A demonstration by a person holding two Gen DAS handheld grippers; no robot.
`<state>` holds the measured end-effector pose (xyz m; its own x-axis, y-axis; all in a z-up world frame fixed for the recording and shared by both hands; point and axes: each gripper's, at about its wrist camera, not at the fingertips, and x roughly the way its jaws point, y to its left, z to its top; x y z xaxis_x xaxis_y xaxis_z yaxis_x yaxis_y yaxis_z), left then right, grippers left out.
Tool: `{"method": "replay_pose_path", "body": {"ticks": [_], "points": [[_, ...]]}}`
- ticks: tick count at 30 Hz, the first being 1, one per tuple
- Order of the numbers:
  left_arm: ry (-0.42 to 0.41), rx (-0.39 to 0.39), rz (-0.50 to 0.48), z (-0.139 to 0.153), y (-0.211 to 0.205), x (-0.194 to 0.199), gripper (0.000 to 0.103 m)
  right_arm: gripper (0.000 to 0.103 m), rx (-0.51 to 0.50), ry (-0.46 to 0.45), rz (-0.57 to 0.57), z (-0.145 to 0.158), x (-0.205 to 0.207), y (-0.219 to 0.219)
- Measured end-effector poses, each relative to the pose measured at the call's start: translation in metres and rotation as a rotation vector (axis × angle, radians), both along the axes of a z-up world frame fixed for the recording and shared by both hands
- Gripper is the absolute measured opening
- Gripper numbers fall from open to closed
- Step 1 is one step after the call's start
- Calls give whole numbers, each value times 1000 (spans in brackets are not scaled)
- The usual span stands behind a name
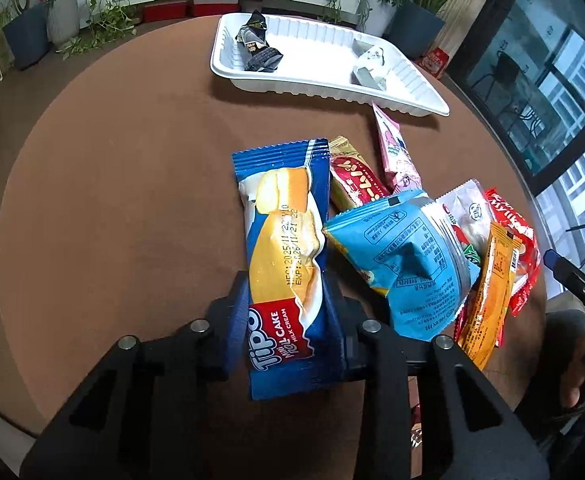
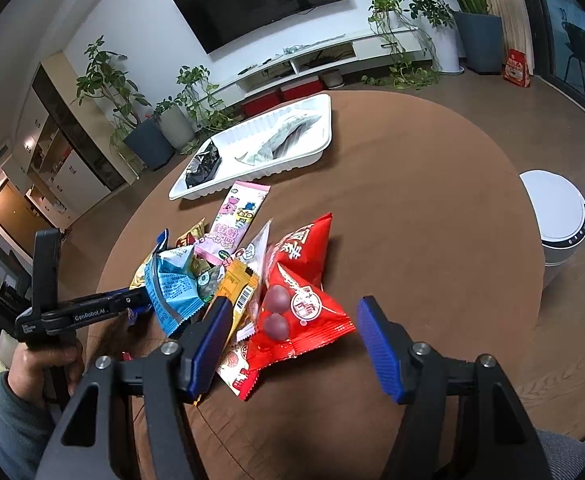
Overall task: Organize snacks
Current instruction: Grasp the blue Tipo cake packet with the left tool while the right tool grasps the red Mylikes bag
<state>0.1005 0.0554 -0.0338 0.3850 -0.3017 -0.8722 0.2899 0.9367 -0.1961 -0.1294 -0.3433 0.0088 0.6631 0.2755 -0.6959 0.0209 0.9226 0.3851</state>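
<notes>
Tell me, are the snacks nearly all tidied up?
Not yet. Two packets, black and silver, lie in the white plastic tray. The left gripper grips the blue Tipo cake packet. The colourful snack pile waits on the brown table; the right gripper is open.

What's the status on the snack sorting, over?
Left gripper shut on Tipo cake packet. Right gripper open over red snack bag. White tray holds two packets; path clear.
</notes>
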Motion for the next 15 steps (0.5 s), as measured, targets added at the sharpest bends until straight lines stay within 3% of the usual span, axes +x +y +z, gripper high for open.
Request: {"method": "replay_pose_path", "body": {"ticks": [10, 15], "points": [[-28, -48, 27, -1, 10, -2, 27, 68, -14, 8, 18, 5, 3, -5], [-38, -83, 59, 0, 22, -11, 27, 68, -110, 93, 87, 1, 16, -2]]}}
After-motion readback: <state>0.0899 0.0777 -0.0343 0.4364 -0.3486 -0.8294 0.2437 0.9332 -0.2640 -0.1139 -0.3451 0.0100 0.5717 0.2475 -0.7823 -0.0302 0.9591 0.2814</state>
